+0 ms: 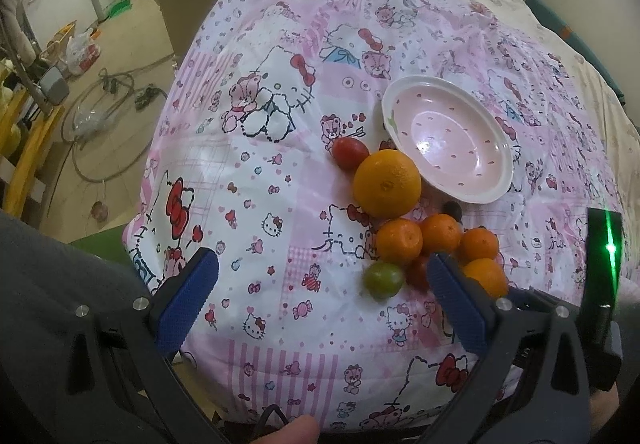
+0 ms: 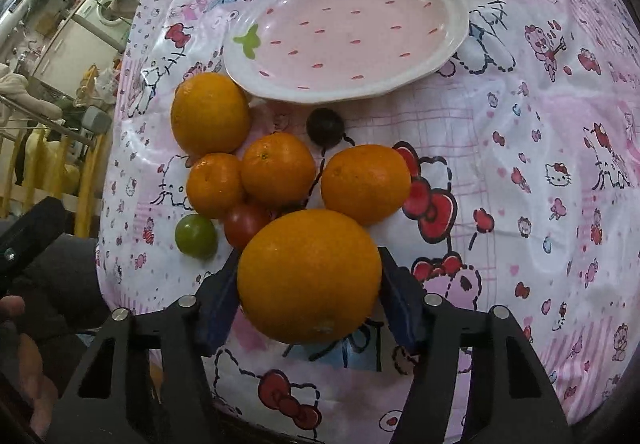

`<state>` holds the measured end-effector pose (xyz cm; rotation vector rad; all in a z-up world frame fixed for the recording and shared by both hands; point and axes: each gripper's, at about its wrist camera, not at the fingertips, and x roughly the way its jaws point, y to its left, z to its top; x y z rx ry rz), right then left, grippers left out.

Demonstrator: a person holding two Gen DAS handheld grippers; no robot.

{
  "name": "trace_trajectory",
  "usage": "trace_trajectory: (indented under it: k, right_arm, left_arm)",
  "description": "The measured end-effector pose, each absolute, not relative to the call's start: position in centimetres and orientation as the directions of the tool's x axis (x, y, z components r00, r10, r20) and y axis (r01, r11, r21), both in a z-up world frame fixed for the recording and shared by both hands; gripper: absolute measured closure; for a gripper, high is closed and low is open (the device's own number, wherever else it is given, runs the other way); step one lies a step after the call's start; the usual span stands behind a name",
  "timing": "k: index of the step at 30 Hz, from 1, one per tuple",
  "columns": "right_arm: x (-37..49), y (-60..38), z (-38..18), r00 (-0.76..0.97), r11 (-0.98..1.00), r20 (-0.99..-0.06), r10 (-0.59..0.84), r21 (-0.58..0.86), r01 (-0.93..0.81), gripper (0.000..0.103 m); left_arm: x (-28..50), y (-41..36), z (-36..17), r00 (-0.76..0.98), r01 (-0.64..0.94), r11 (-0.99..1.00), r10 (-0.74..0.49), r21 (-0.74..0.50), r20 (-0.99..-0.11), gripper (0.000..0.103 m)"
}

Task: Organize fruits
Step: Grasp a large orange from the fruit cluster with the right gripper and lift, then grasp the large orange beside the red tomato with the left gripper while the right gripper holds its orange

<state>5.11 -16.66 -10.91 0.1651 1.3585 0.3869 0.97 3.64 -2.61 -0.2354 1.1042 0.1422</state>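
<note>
Nearest to the right wrist camera, one orange [image 2: 309,276] sits between the blue pads [image 2: 218,300] of the right gripper [image 2: 308,284], both pads pressed to its flanks: clamped on the fruit. Whether it rests on the cloth or is lifted slightly cannot be told. Pink strawberry plate [image 2: 448,55] lies straight ahead along the fingers, beyond the fruit cluster, and is bare of fruit. Judgement: the coming move is a carry forward and over the cluster to that plate, so clearance above the fruit between is what matters.

Fruit between gripper and plate: a mandarin [image 2: 366,183] just ahead to the right, two more [image 2: 278,167] [image 2: 215,183] ahead left, a large orange [image 2: 210,115] touching the plate rim, a dark grape [image 2: 325,125] near the rim, a red tomato [image 2: 245,224] and a green one [image 2: 196,236] just left of the held orange.

Left gripper [image 1: 320,268] hangs spread wide, holding nothing; its right pad [image 1: 456,300] stands just beside the near fruit, contact uncertain. Right hand is the one engaged. All of it rests on a pink cartoon-cat cloth [image 2: 540,147]
</note>
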Motion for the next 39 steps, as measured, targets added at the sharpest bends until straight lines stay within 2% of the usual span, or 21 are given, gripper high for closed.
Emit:
trace_trajectory:
  k: [14,17,21,23,28,33,37,39]
  right_arm:
    - [6.2,-23.5,-3.4,0.304,0.916,-0.864,0.402,0.372,-0.153,0.040]
    - [6.7,-23.9,-3.2,0.318,0.908,-0.851,0.419,0.395,-0.139,0.040]
    - [6.8,-24.2,-3.8,0.325,0.902,-0.842,0.430,0.416,-0.115,0.040]
    - [6.9,-24.5,-4.2,0.320,0.896,-0.839,0.440,0.436,-0.090,0.040]
    - [7.0,-25.1,-4.4,0.335,0.899,-0.839,0.429,0.432,-0.071,0.040]
    - [7.0,-25.4,-4.8,0.322,0.894,-0.840,0.436,0.444,-0.051,0.040]
    - [7.0,-25.4,-4.6,0.329,0.895,-0.838,0.435,0.442,-0.055,0.040]
    - [7.1,-25.4,-4.6,0.330,0.896,-0.839,0.433,0.440,-0.057,0.040]
  left_arm:
    - [1.7,2.8,-3.8,0.386,-0.193,0.976,-0.021,-0.103,-0.922,0.001]
    - [2.5,2.4,-3.6,0.381,-0.188,0.978,-0.006,-0.084,-0.925,0.001]
    - [5.1,1.7,-4.4,0.326,-0.185,0.976,-0.046,-0.112,-0.944,0.002]
    - [6.6,1.2,-4.9,0.315,-0.177,0.978,-0.051,-0.111,-0.948,0.006]
    - [9.4,-0.2,-6.9,0.249,-0.181,0.976,-0.073,-0.120,-0.966,0.006]
    - [11.4,-1.2,-8.2,0.241,-0.171,0.983,-0.018,-0.061,-0.970,0.007]
    - [12.5,-1.3,-8.8,0.242,-0.168,0.985,-0.008,-0.050,-0.970,0.023]
    - [13.0,-1.3,-9.2,0.236,-0.160,0.986,0.000,-0.039,-0.972,0.024]
